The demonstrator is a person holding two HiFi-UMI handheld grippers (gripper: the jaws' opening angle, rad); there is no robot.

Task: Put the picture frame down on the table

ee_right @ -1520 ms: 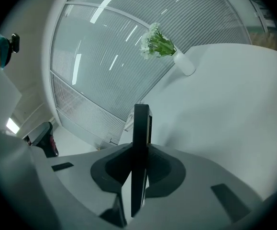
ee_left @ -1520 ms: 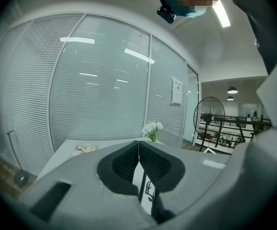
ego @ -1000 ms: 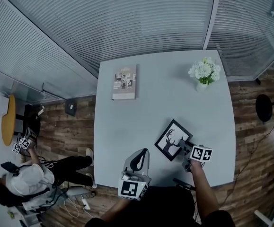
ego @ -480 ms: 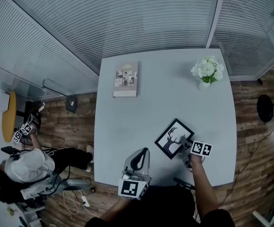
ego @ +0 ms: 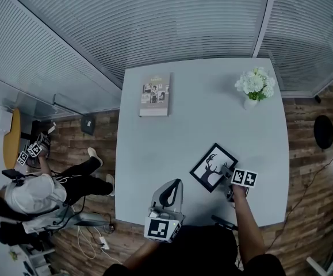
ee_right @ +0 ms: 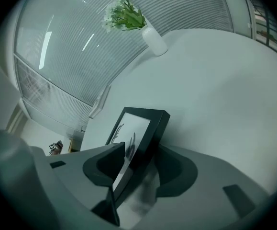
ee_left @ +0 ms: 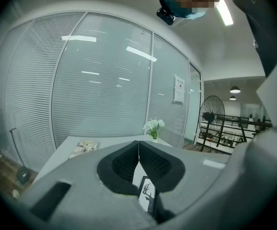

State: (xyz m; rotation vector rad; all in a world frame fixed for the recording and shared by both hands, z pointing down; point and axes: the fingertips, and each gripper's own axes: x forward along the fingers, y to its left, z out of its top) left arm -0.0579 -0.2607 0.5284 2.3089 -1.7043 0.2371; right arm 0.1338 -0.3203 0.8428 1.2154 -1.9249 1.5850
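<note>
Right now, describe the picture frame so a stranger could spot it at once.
Look at the pale table beside the blinds. Near its front right edge, the right gripper holds the picture frame. It is the only black-edged thing, showing a deer silhouette, unlike the book at far left and the white flowers at far right.

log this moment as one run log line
right gripper: shut on picture frame | left gripper: shut, empty | picture frame: at near right part of table, not yet released

Black picture frame [ego: 213, 167], white pic w/ deer silhouette, tilted, front-right of table [ego: 178, 131], clamped in right gripper [ego: 227, 180].
</note>
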